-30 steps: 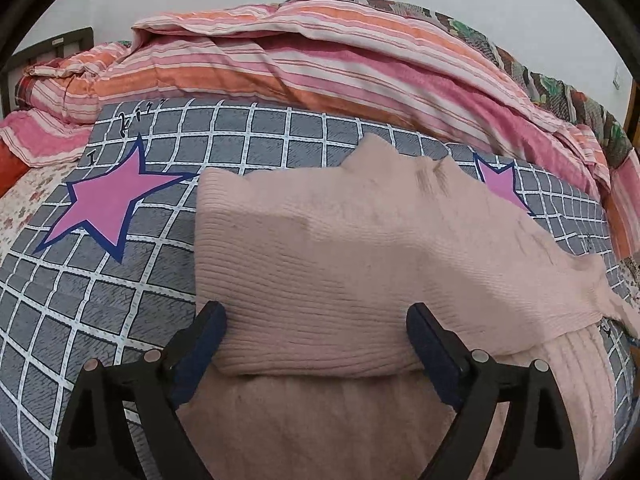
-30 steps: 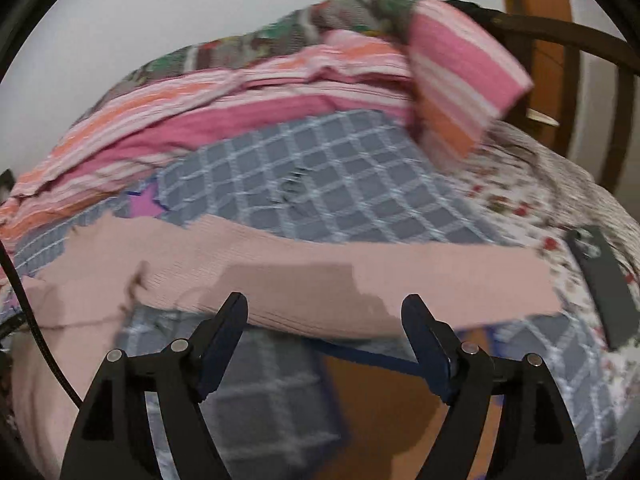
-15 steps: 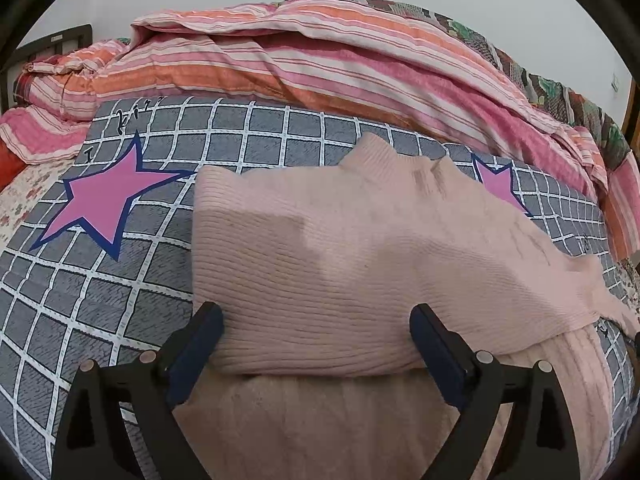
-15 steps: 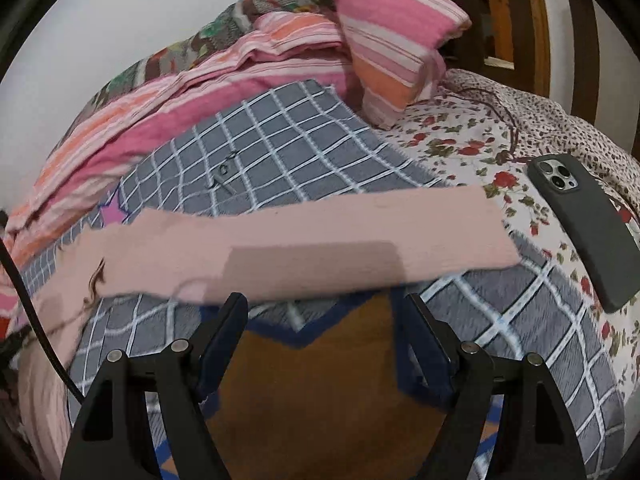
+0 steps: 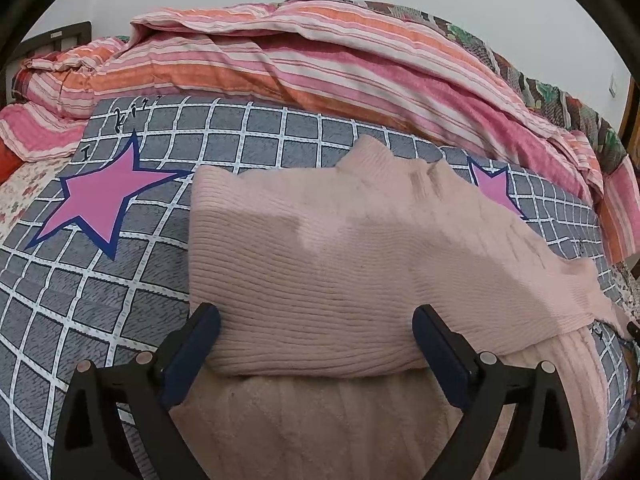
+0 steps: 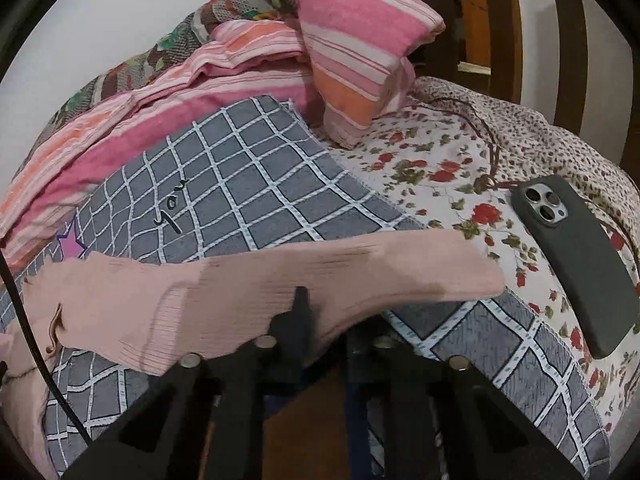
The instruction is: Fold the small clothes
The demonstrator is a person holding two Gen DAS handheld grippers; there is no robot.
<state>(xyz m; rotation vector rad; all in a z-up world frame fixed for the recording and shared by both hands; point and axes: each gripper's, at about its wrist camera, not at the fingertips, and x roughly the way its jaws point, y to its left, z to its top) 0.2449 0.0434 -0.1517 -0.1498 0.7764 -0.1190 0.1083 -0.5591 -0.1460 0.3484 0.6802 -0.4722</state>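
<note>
Right along the near side, the pale pink ribbed knit sweater [image 5: 320, 264] lies on the grey blanket with white grid lines and pink stars [image 5: 120, 280], its body folded over itself so that a rounded fold edge faces the left gripper [image 5: 316, 344]. Open blanket stretches to the left of the sweater; behind it the heap of pink and orange striped bedding [image 5: 320, 64] closes off the far side. The left gripper points down at a slant, jaws wide apart, straddling the fold edge without pressing it. The sweater's long sleeve [image 6: 320, 276] runs out to the blanket's right edge, its cuff overhanging the floral sheet [image 6: 440, 168], near the dark-cased phone [image 6: 576, 264]. The right gripper [image 6: 304, 312], also slanted downward, has just been closing and is clamped on the sleeve's near edge.
</note>
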